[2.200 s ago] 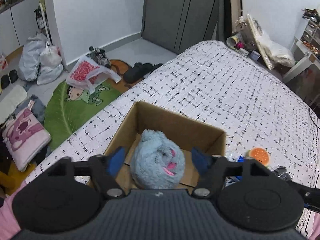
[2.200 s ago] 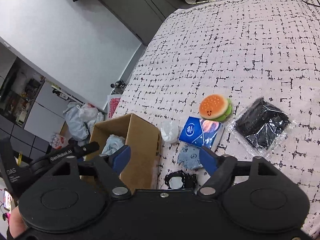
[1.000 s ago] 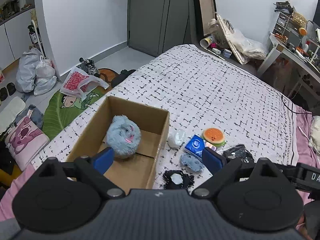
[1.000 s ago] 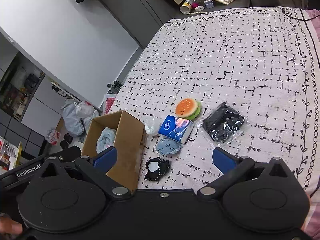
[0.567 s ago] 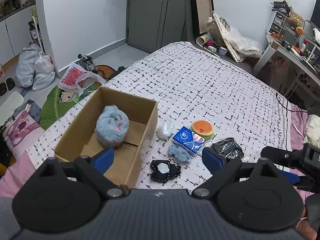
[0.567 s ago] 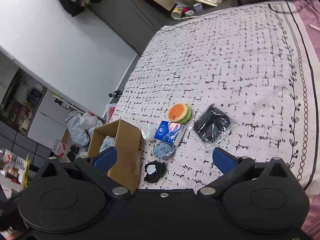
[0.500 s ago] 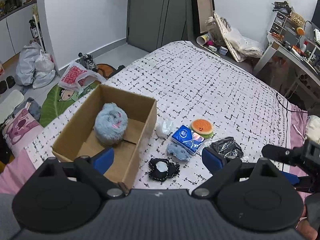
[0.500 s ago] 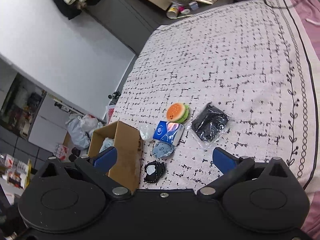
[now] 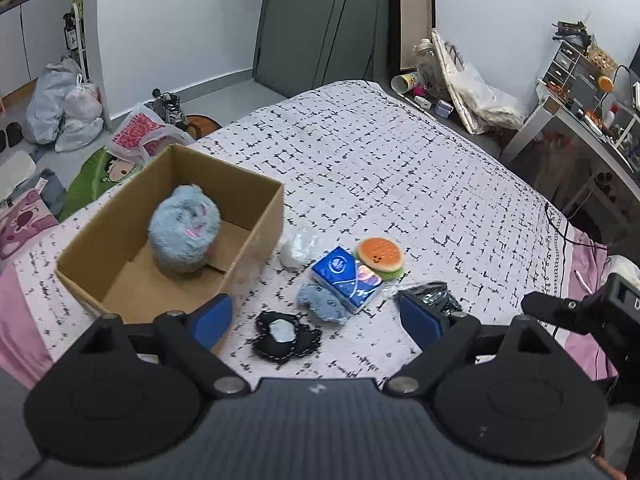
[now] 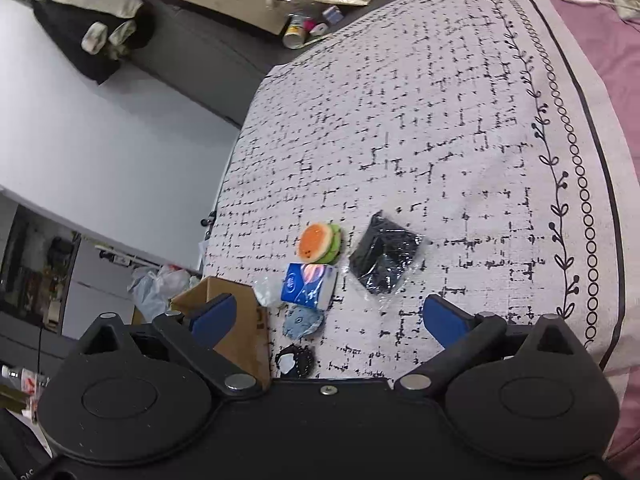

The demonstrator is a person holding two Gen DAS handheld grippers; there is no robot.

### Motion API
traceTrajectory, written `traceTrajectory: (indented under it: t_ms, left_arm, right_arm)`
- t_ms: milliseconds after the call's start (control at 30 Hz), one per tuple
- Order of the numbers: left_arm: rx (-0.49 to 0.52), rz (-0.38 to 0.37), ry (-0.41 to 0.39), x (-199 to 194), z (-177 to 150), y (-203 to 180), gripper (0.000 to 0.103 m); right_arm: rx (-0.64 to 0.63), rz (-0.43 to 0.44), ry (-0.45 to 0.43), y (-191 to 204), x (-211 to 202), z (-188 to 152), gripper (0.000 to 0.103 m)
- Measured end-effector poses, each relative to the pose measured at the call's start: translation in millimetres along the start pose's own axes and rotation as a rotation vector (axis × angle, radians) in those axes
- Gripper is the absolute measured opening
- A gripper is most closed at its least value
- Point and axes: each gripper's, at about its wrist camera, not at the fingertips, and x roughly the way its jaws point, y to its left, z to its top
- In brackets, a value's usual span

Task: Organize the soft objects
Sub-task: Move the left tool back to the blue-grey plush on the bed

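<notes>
Left wrist view: both grippers, left gripper and right gripper, spread and empty above the bed's near edge, blue plush boxed in cardboard box; you'd best drop straight onto the black pouch, pinching its middle.
</notes>
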Motion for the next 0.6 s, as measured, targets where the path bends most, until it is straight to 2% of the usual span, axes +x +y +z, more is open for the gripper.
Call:
traceTrajectory:
  t_ms: [367, 600]
  left_arm:
    - [-0.006, -0.031, 0.056, 43.6, -5.7, -14.2, 0.075]
    - [-0.007, -0.036, 0.094, 74.8, -8.6, -19.2, 0.074]
  right_arm:
    - [0.095, -0.025, -0.008, -16.8, 13.0, 4.9, 0.078]
    - [0.117, -0.051, 0.005, -20.6, 25.5, 6.7, 0.077]
